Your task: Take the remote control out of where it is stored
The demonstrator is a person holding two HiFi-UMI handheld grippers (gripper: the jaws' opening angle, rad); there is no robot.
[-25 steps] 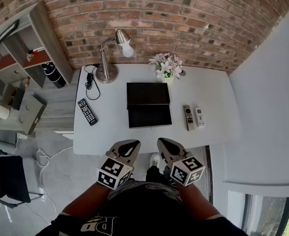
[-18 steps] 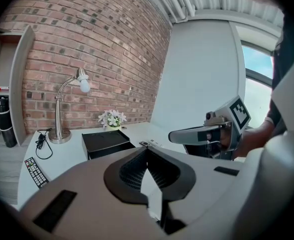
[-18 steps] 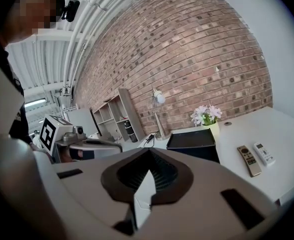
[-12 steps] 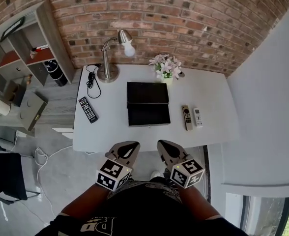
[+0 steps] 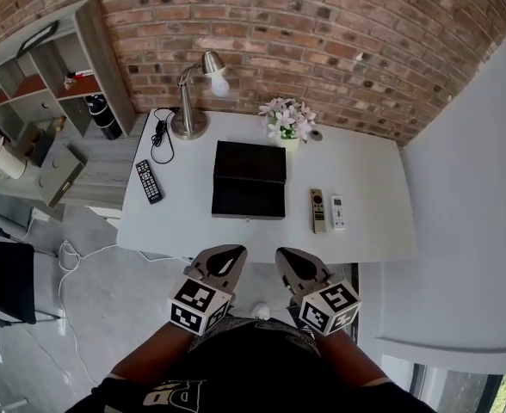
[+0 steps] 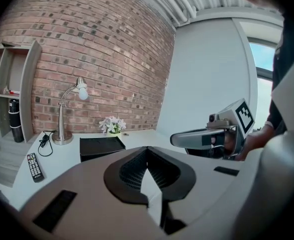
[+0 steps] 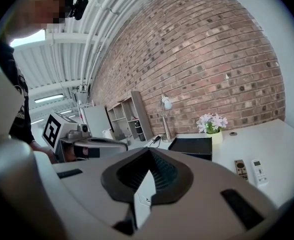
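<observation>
A black storage box [image 5: 249, 179] lies in the middle of the white table [image 5: 184, 231]. A black remote [image 5: 149, 181] rests near the table's left end. To the right of the box lie a dark remote [image 5: 318, 210] and a small white remote [image 5: 338, 212]. My left gripper [image 5: 232, 249] and right gripper [image 5: 283, 249] are held side by side short of the table's near edge, both shut and with nothing in them. The left gripper view shows the box [image 6: 101, 146] and the black remote [image 6: 34, 166]. The right gripper view shows the two remotes [image 7: 241, 168] beside the box [image 7: 189, 146].
A desk lamp [image 5: 193, 101] with a black cable [image 5: 159, 136] stands at the table's back left, and a flower pot [image 5: 287, 120] behind the box. A brick wall backs the table. A grey shelf unit [image 5: 55, 84] stands to the left, a white wall to the right.
The table and its things have slid a little to the left in the head view. Both grippers stay shut, side by side in front of the body.
</observation>
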